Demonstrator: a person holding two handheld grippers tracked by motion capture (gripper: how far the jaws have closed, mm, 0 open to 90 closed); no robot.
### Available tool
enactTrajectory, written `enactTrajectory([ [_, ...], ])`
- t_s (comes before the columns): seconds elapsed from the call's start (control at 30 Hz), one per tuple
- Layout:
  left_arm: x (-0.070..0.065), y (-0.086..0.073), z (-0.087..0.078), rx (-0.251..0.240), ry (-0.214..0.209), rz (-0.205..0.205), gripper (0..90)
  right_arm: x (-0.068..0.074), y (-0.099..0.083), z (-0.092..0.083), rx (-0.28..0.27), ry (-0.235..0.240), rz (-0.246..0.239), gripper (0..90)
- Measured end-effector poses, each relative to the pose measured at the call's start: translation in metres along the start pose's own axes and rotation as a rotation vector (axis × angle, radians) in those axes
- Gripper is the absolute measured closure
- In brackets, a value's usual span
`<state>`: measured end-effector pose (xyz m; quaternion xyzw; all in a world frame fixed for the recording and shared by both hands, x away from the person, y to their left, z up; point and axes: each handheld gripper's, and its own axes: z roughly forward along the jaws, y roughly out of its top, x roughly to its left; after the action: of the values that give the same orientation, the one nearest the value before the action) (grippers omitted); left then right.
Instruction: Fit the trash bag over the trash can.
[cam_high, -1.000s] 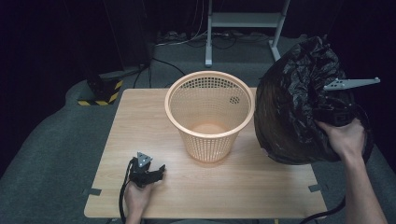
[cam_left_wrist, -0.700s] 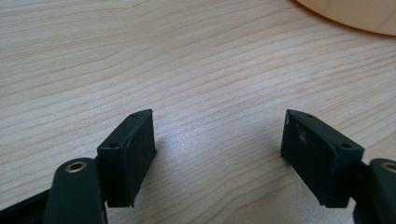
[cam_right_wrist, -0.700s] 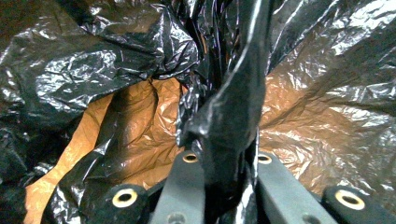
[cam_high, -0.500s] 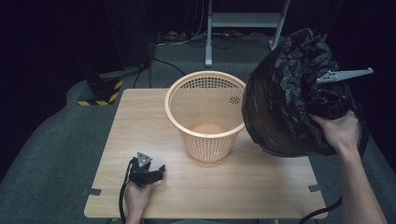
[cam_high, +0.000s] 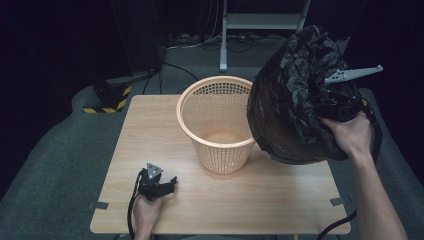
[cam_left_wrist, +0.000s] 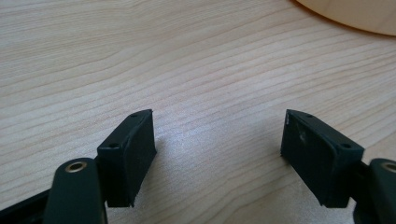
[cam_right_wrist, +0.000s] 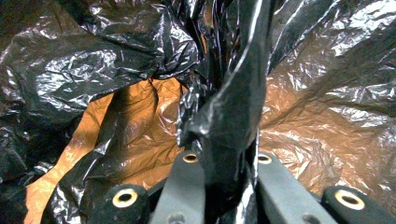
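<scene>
Presently, right gripper (cam_right_wrist: 219, 186): fingers (cam_right_wrist: 184, 186) clamped tight on a gathered fold of one black plastic bin bag (cam_high: 295, 110), pinched between them. The bag billows out beyond the fingers, raised clear of the worktop (cam_high: 280, 200) and leaning toward the basket; held by its edge this way, probably so it can be opened and fitted as a liner. In the right gripper view its film (cam_right_wrist: 93, 70) spreads all round the fingers, thin enough to glow orange where light passes through.

Left gripper (cam_high: 159, 186): fingers (cam_left_wrist: 128, 154) spread wide, nothing between them, hovering low over bare wood grain or resting on it; I cannot tell which. Apparently parked out of the way while the other hand works.

One orange perforated plastic wastebasket (cam_high: 220, 125): upright, empty, just left of the bag and touching or nearly touching it; ahead and right of the left fingers, its base edge (cam_left_wrist: 355, 14) visible beyond them. Centred, likely to receive the bag.

Count: two grippers, one bag, one basket, one worktop.
</scene>
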<state>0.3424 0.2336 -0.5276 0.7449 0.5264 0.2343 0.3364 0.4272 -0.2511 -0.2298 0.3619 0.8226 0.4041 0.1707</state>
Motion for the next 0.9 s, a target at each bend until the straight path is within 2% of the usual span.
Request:
enactTrajectory([
  [0.47, 0.0, 0.0, 0.0, 0.001, -0.001, 0.0, 26.1, 0.012, 0.018, 0.017, -0.012, 0.029, -0.029, 89.2],
  [0.9, 0.0, 0.0, 0.0, 0.0, 0.001, 0.003, 26.1, 0.025, 0.035, 0.026, -0.021, 0.062, -0.056, 89.2],
])
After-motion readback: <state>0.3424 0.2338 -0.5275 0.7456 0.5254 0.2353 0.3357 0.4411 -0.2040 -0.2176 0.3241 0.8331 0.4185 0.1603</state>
